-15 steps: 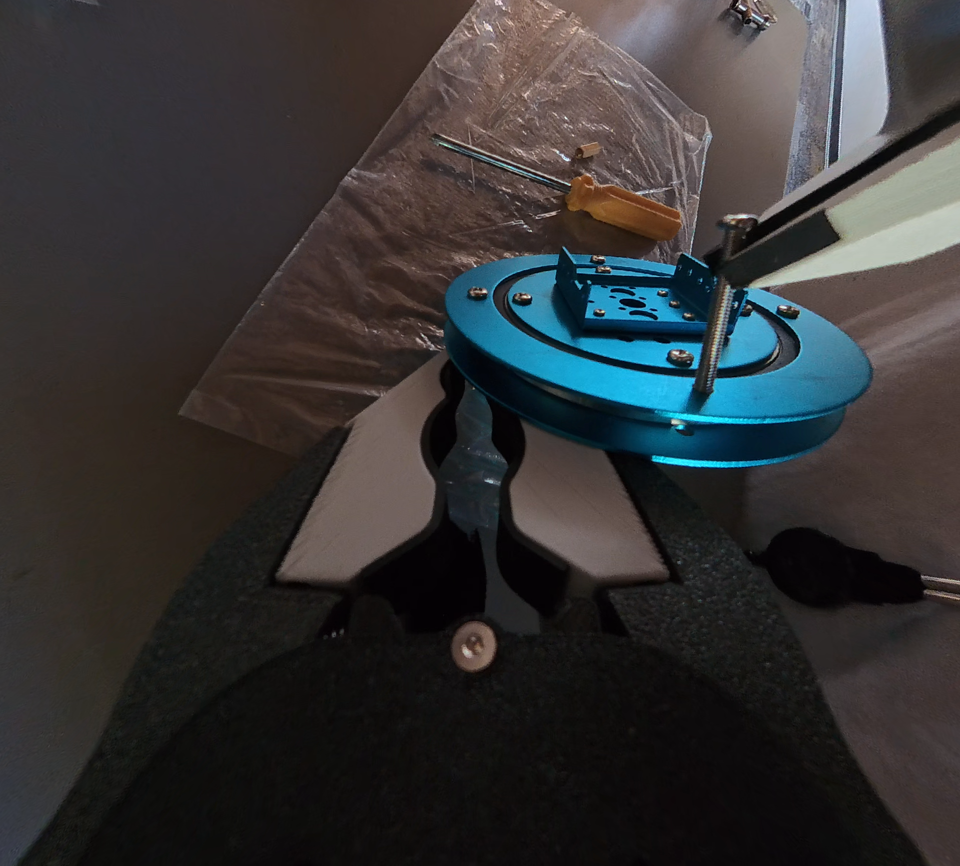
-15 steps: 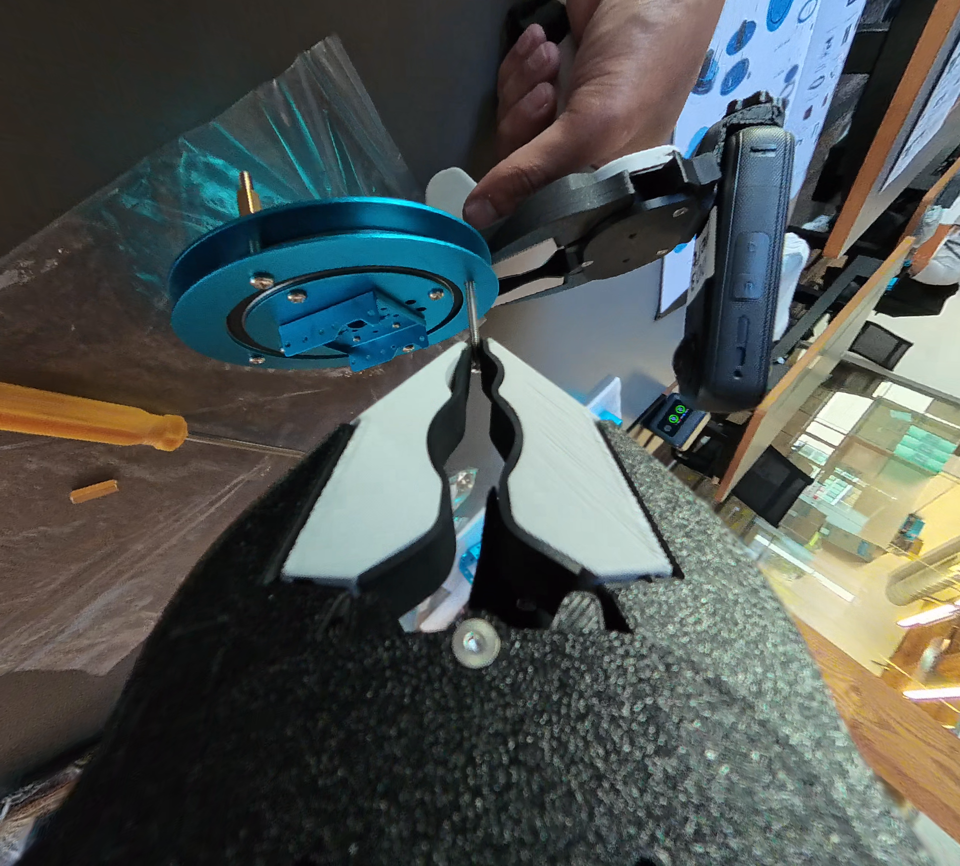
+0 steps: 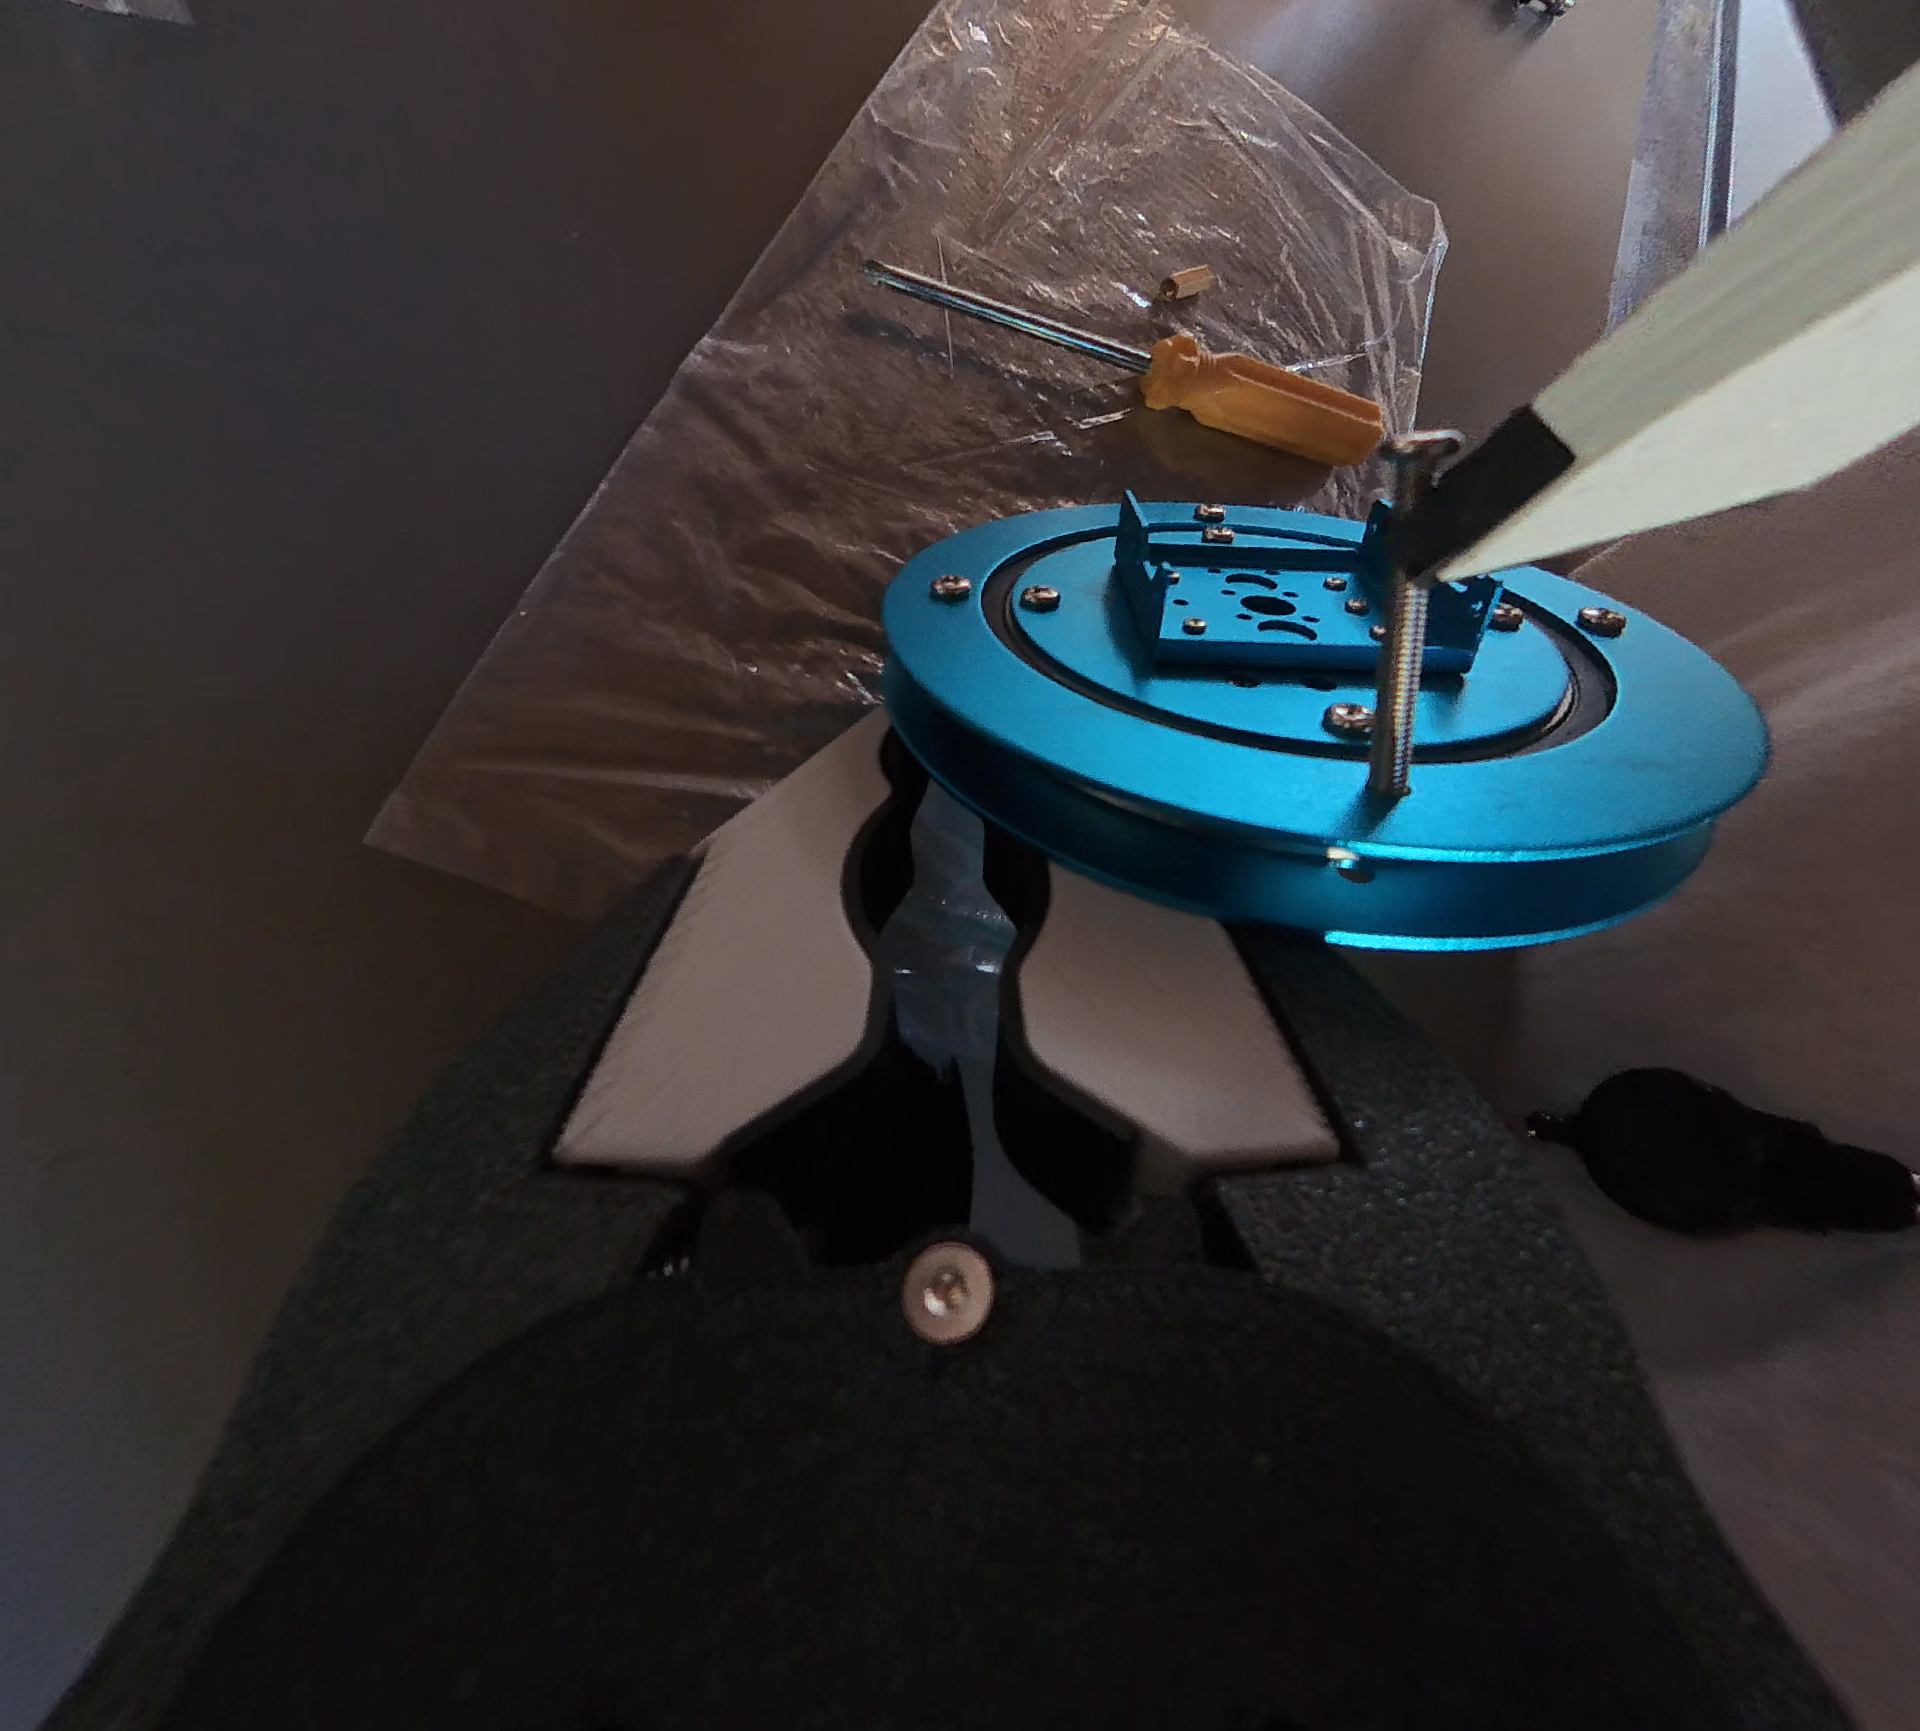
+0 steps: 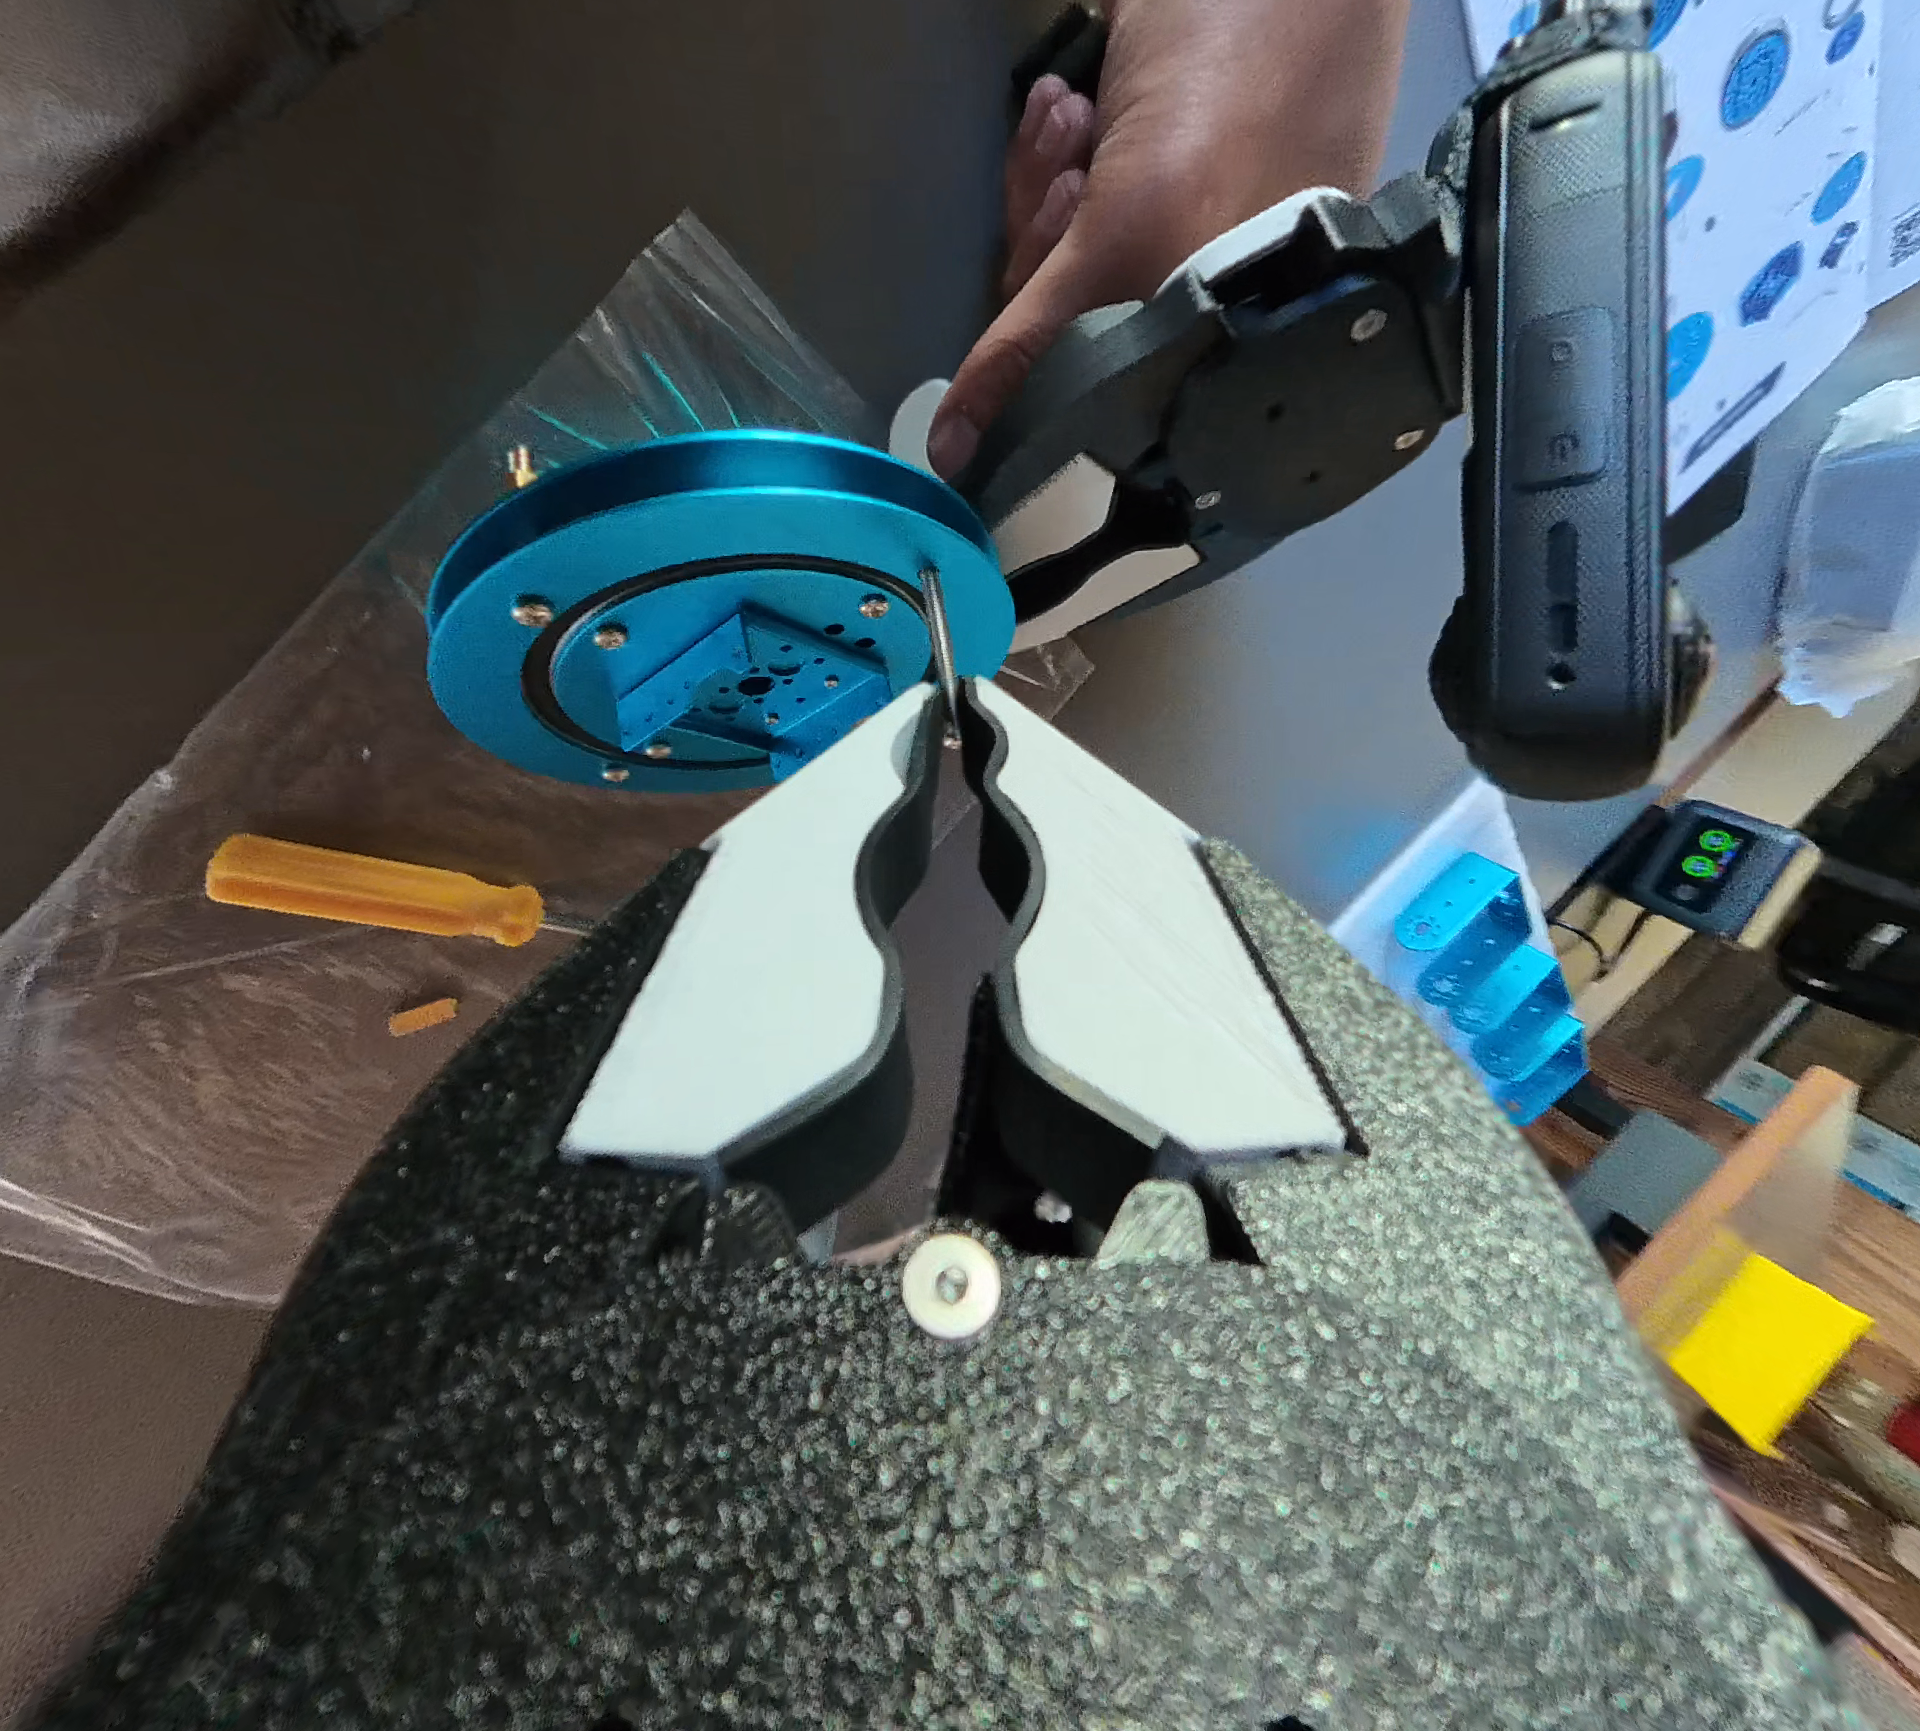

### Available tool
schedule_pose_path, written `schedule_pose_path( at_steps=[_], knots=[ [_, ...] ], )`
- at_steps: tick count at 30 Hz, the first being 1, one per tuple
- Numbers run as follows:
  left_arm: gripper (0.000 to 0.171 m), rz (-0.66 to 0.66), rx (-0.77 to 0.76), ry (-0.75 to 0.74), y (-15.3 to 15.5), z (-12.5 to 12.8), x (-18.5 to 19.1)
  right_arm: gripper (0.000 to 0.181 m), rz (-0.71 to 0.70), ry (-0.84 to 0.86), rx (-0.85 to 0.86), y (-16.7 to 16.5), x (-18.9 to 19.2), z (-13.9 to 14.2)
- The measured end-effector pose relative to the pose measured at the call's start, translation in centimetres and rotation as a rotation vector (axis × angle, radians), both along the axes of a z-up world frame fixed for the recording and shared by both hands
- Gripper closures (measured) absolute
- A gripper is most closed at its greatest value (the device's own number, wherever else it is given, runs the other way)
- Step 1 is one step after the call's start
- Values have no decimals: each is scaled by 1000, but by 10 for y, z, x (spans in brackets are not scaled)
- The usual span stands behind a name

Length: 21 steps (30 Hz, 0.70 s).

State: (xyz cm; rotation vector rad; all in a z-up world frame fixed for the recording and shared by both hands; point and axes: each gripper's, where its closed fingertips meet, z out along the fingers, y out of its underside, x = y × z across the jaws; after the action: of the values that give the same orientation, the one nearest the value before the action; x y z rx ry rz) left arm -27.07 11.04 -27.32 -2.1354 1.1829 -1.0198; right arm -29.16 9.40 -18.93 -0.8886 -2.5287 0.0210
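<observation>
Since half a second ago, the round blue anodised metal turntable disc [image 3: 1320, 736] has tilted a little more toward the right wrist camera, while the long silver threaded screw [image 3: 1397, 632] stays planted at its outer ring. The left gripper [image 3: 940, 808] is clamped on the disc's near rim, holding it off the dark brown table [image 3: 312, 331]; its fingertips are hidden under the disc. The right gripper [image 4: 951, 710] pinches the screw just below its head, jaws nearly touching, with the screw's tip resting at a hole on the ring, just beyond its fingertips. A blue U-shaped perforated bracket [image 3: 1288, 611] sits bolted at the disc's centre, beside the screw. Ahead of the left gripper, under and past the disc, a crinkled clear plastic bag [image 3: 831, 538] carries an amber-handled screwdriver [image 3: 1257, 398] and a small brass standoff [image 3: 1496, 284]. As I judge it, the screw is held by a thin pinch and stands slightly off square: any wobble of the disc could cock it in the hole, or twist it out of the jaws and onto the bag.
</observation>
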Motion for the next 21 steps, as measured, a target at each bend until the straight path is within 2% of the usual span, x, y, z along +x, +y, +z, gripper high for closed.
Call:
schedule_pose_path(
  at_steps=[8,12,13,17,21],
  knots=[
    [166,86,74,29,3,6,-1,179,-59,25,-104,-3,3,2],
    [143,229,201,143,17,10,-14,179,-78,40,-107,0,6,3],
    [143,243,241,159,18,13,-16,179,-81,51,-115,0,6,5],
    [147,178,431,132,15,31,-11,179,-93,92,-155,2,9,9],
    [149,84,481,63,9,44,-6,179,-133,129,-215,4,16,12]
  ],
)
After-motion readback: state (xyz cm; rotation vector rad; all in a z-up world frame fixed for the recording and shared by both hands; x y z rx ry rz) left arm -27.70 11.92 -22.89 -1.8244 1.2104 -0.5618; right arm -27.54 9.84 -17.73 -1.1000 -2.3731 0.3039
